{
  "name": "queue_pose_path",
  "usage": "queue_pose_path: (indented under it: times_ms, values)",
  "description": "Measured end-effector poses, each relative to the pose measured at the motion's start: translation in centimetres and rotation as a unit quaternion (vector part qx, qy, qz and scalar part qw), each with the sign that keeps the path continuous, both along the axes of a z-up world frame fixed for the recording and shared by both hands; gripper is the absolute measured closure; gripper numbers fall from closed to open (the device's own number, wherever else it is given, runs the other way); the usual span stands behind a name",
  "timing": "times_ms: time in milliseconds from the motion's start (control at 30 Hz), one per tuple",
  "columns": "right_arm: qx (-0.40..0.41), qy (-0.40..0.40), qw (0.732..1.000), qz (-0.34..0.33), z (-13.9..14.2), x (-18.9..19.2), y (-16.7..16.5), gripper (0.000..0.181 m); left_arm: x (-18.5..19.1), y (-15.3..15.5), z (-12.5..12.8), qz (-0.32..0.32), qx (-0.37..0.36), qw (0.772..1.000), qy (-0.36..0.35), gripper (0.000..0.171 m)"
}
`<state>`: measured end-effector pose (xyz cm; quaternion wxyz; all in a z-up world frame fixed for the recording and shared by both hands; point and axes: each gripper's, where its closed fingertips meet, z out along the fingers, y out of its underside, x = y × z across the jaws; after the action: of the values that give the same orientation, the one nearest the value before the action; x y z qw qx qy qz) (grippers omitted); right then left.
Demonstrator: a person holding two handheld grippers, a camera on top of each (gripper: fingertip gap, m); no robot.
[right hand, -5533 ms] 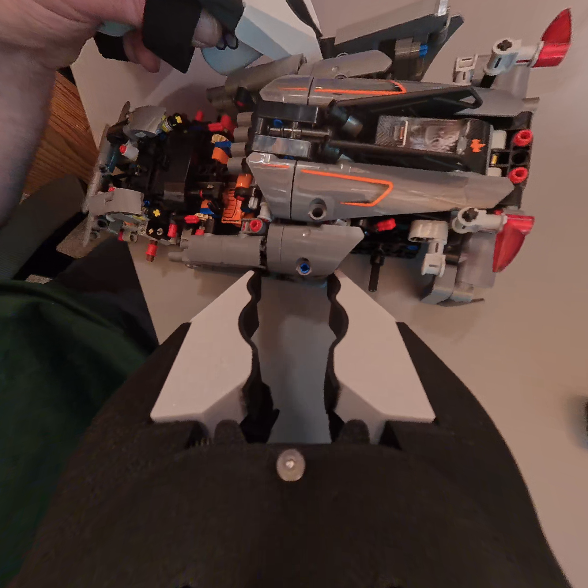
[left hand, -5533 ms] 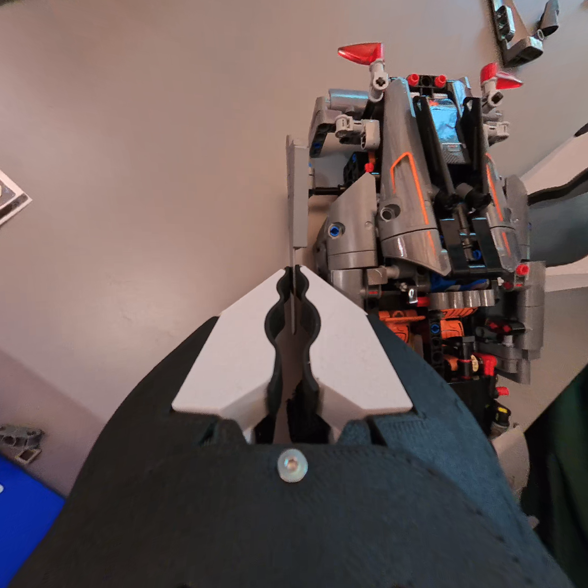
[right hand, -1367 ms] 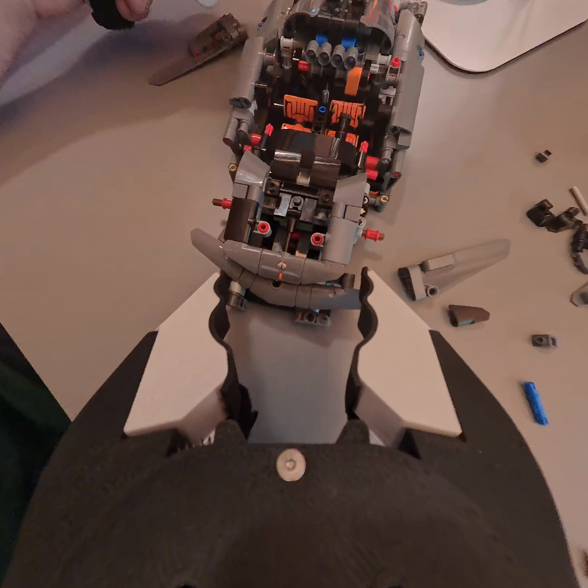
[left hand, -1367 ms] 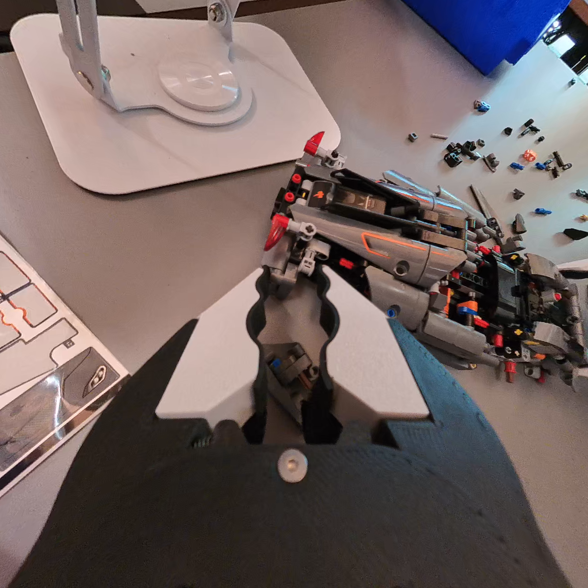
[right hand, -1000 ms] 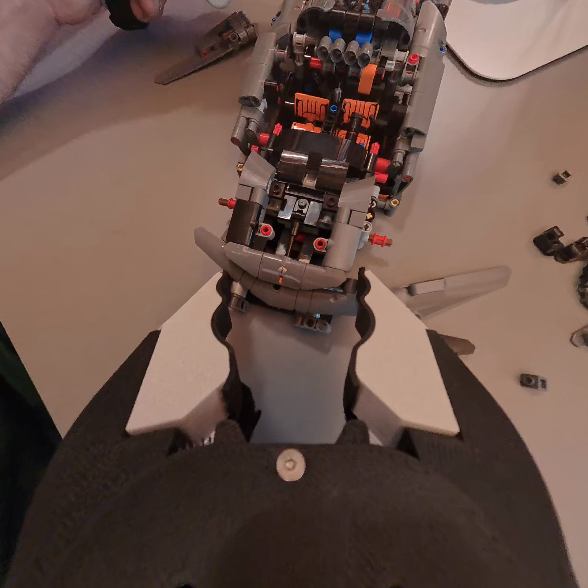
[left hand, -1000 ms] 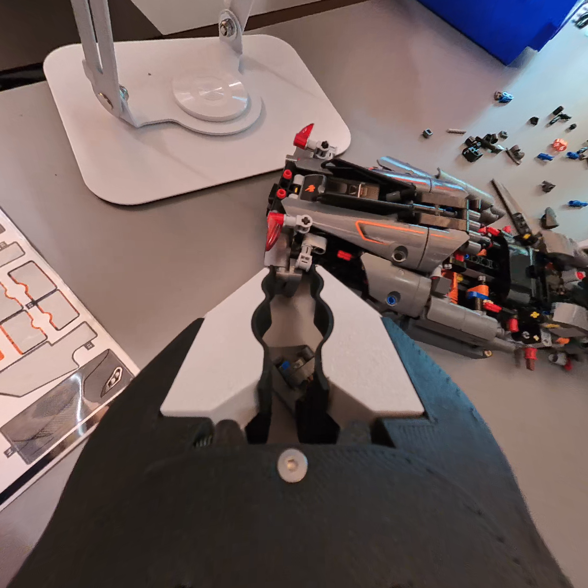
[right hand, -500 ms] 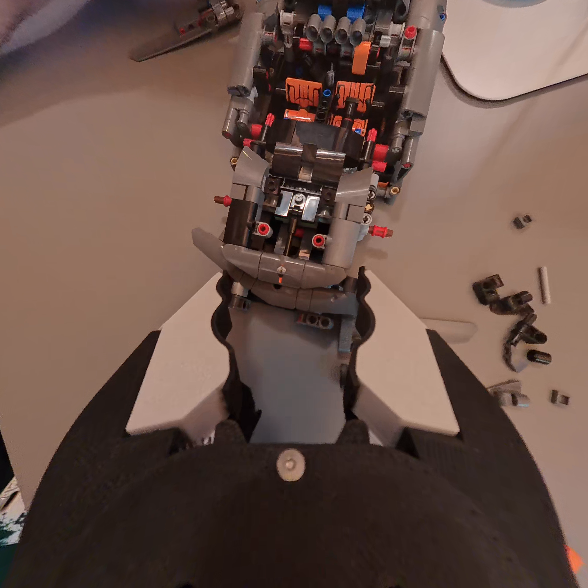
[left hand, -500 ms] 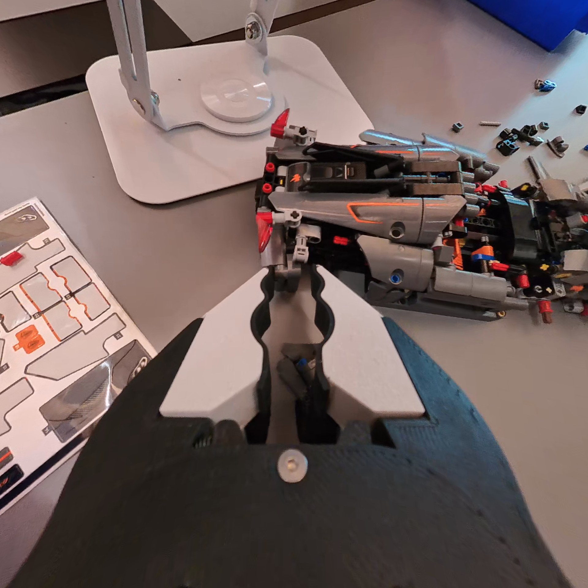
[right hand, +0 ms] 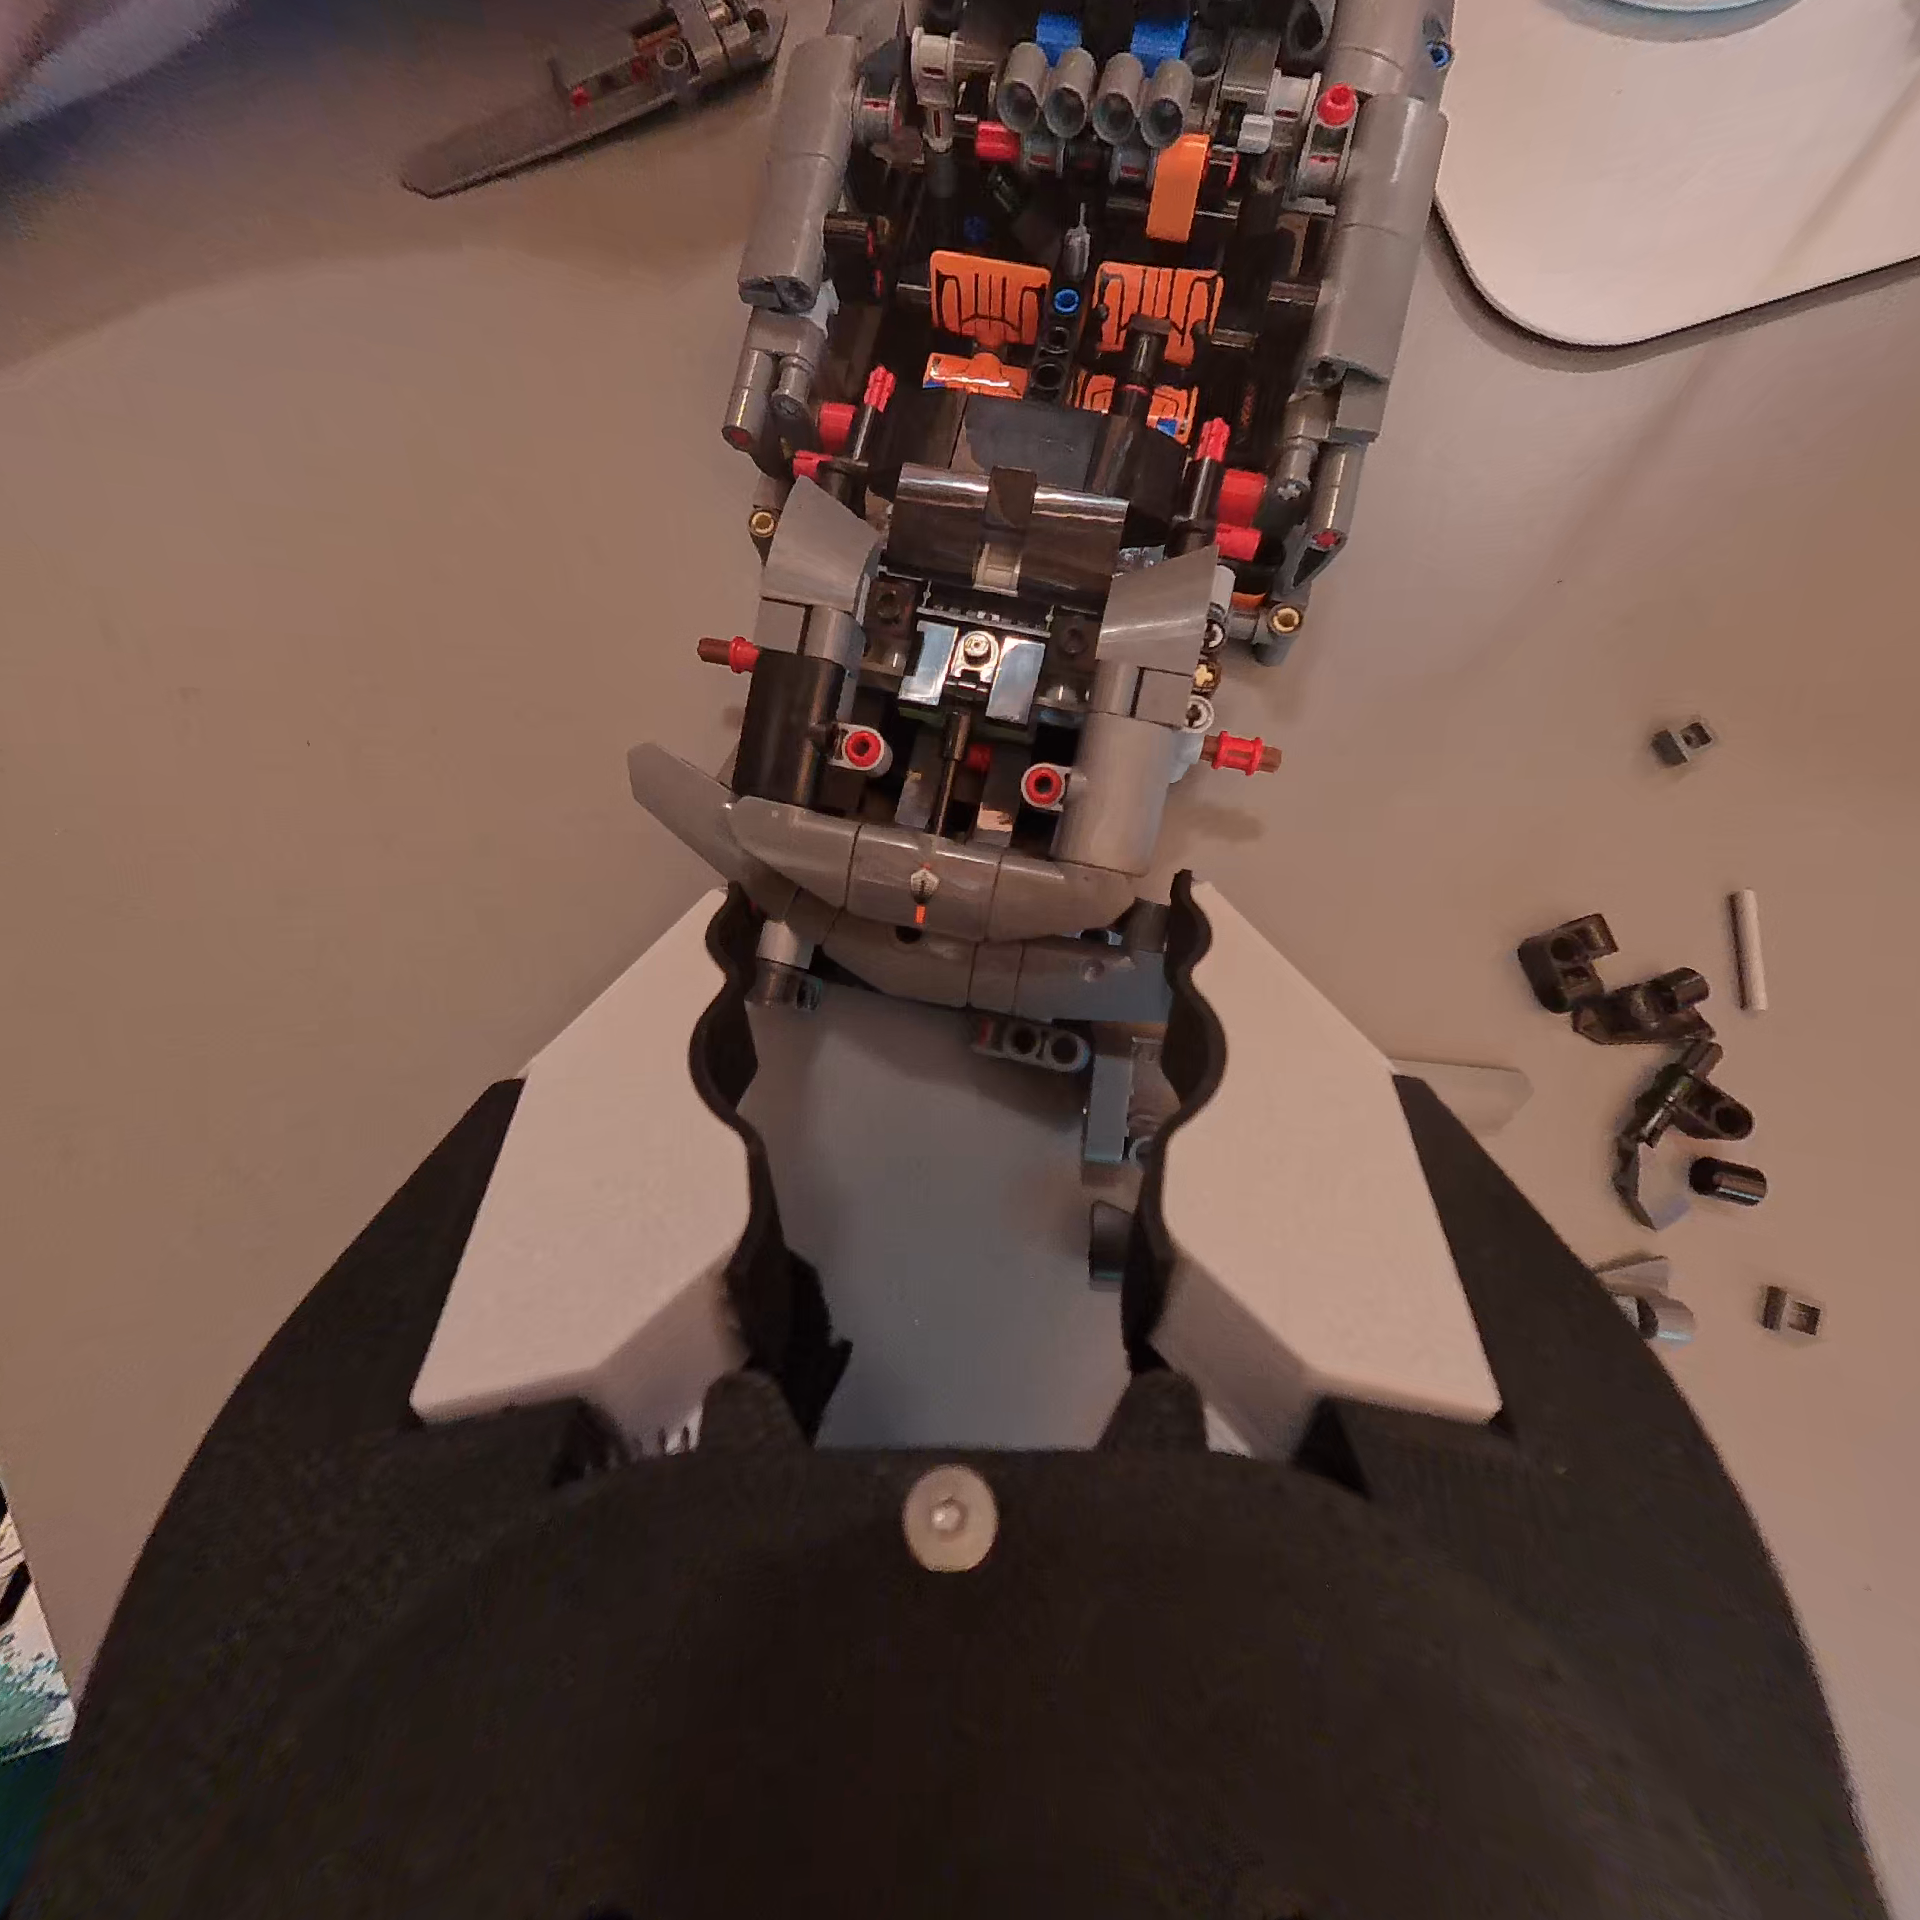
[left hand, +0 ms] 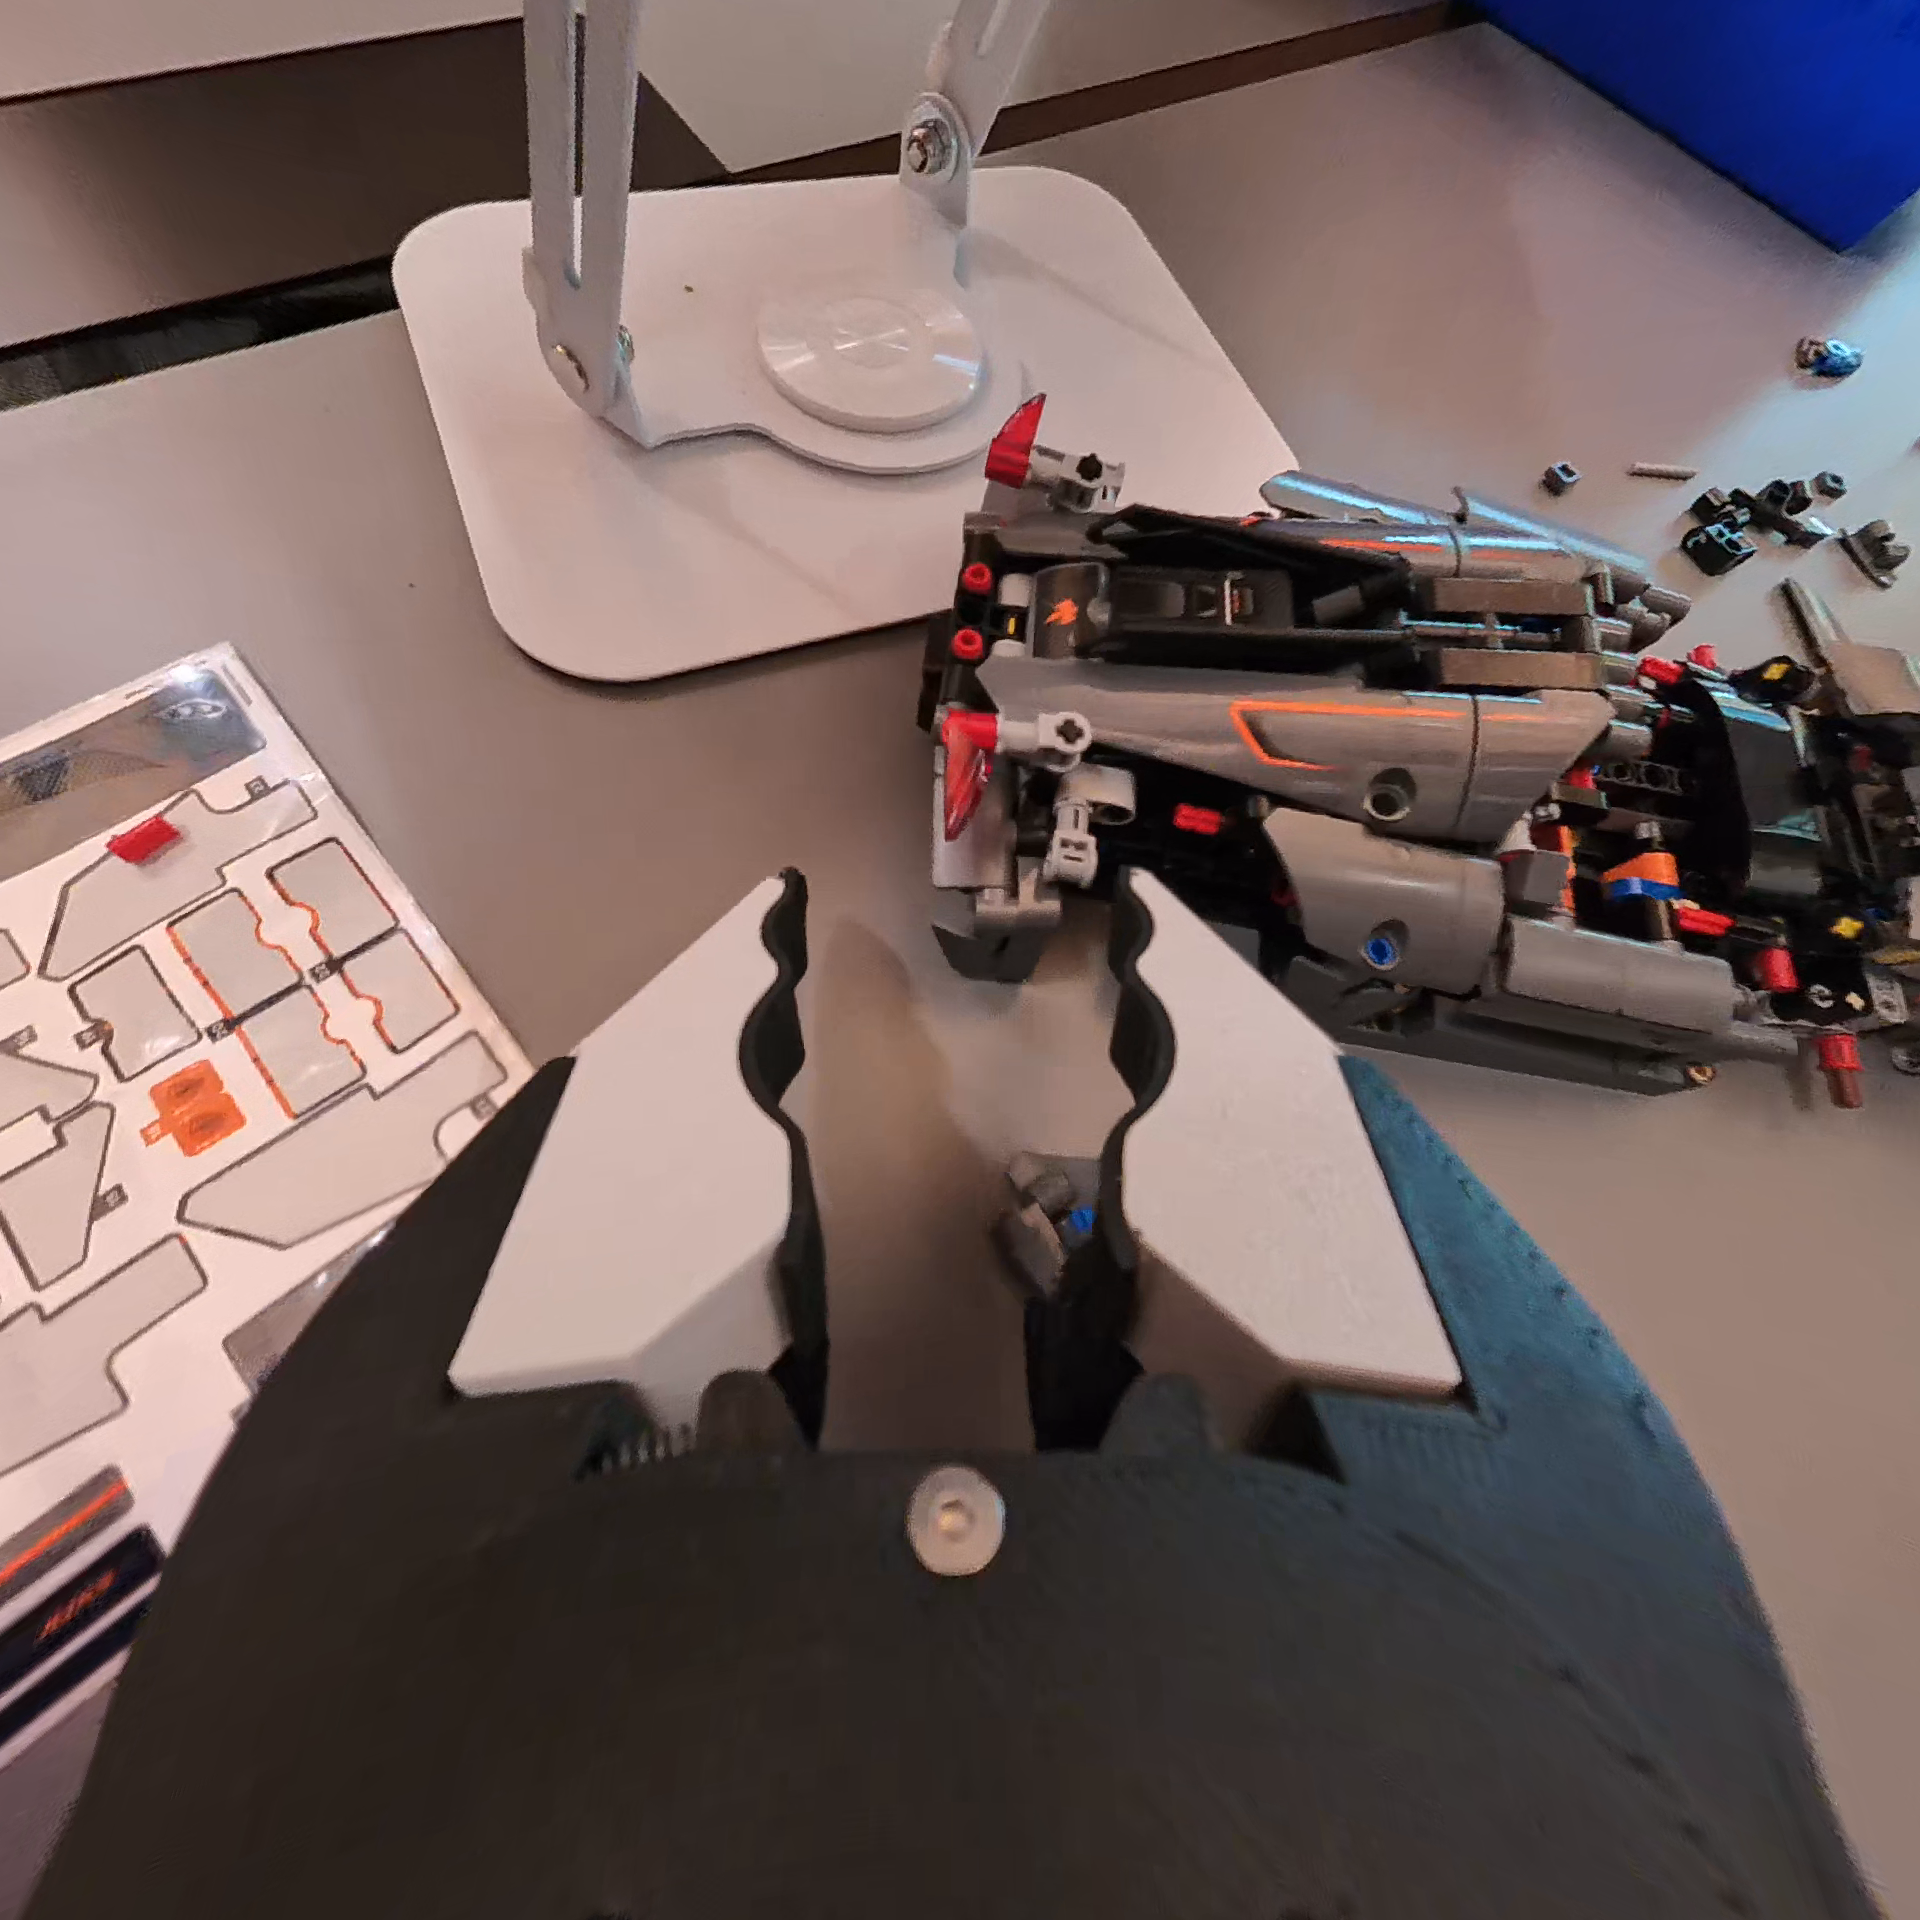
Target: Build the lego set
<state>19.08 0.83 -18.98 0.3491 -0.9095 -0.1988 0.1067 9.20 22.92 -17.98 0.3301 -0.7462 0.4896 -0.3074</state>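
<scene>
The grey, black and orange lego car (left hand: 1351, 748) lies on the grey table. In the left wrist view its tail with red fins is toward me. My left gripper (left hand: 956, 894) is open and empty, and its right fingertip (left hand: 1132, 914) is beside the car's rear corner. A small grey piece with a blue pin (left hand: 1039, 1216) lies on the table under the gap between the fingers. My right gripper (right hand: 951, 904) is shut on the car's grey front bumper (right hand: 925, 883), one finger on each side of the nose.
A white stand base (left hand: 831, 416) sits behind the car and shows again in the right wrist view (right hand: 1714, 208). A sticker sheet (left hand: 208, 987) lies left. Loose black parts (right hand: 1631, 1039) lie right of the nose. A dark panel (right hand: 592, 94) lies far left. A blue box (left hand: 1714, 104) is at the back. Tip to tip, the grippers are about 25 centimetres apart.
My right gripper has turned the car on the table while holding its nose. My left gripper has opened wider at the car's rear corner. Earlier it let go of a thin grey panel.
</scene>
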Motion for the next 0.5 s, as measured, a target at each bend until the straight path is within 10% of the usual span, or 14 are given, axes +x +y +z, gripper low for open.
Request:
queue_pose_path:
  times_ms: [500]
  values:
    - [0.000, -0.007, 1.000, 0.024, 0.0, 0.1, 0.3, 0.104, 1.2, -0.8, -0.4, -0.038, -0.016, 0.999, 0.006, 0.142]
